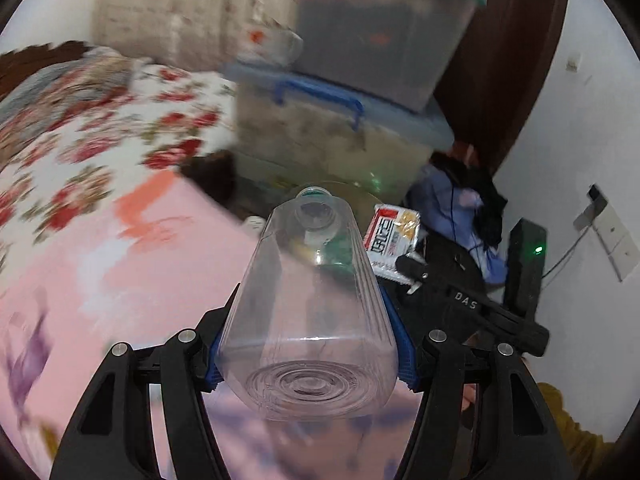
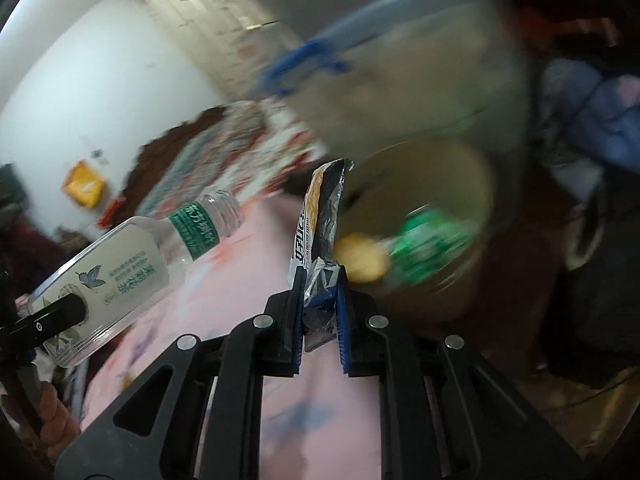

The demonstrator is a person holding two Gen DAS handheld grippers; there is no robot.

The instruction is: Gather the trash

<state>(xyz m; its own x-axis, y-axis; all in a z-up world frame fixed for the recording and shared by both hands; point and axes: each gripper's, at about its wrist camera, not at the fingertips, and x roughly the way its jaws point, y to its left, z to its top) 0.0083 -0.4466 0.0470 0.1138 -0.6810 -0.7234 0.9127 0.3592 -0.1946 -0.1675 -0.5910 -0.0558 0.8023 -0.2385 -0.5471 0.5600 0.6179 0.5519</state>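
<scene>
Left gripper (image 1: 308,344) is clamped across the body of an empty clear bottle (image 1: 310,312), base toward the camera, open neck pointing forward toward the bin; cap is off, so the grip is on the wide part, probably the most stable hold. Right gripper (image 2: 320,304) is pinching the bottom end of a snack wrapper (image 2: 322,236), which stands upright out of the jaws, held just beside the rim of the bin (image 2: 460,160). Both items are up in the air over the pink bedsheet (image 1: 120,280), looks like they're being carried for a drop. The bin is tan and round and already holds something yellow (image 2: 362,258) and green packaging (image 2: 432,240), too blurred to identify. Behind the bin are stacked plastic storage boxes (image 1: 340,128), contents unclear.
</scene>
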